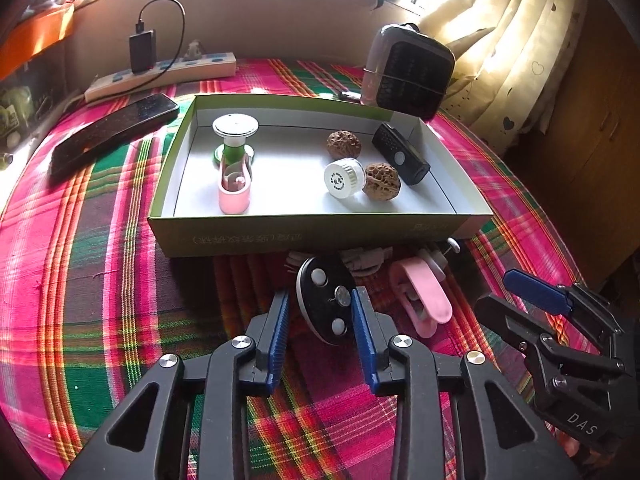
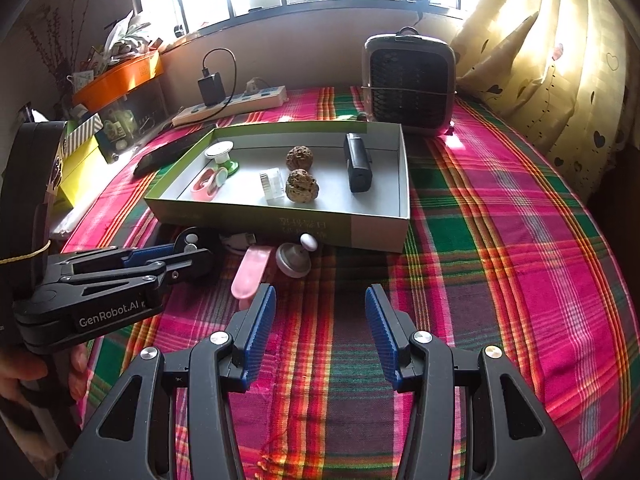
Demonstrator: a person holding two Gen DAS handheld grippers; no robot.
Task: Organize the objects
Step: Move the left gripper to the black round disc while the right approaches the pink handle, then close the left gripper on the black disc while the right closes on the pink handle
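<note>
A green cardboard box lid holds two walnuts, a small white-capped jar, a black device, a pink clip and a green-and-white spool. In front of it on the plaid cloth lie a black oval disc with white pads, a pink clip, a white cable and a round grey knob. My left gripper has its fingers around the black disc, touching it. My right gripper is open and empty above the cloth.
A small black-grilled fan heater stands behind the box. A phone and a power strip with a charger lie at the back left. A curtain hangs on the right. An orange tray with clutter sits at far left.
</note>
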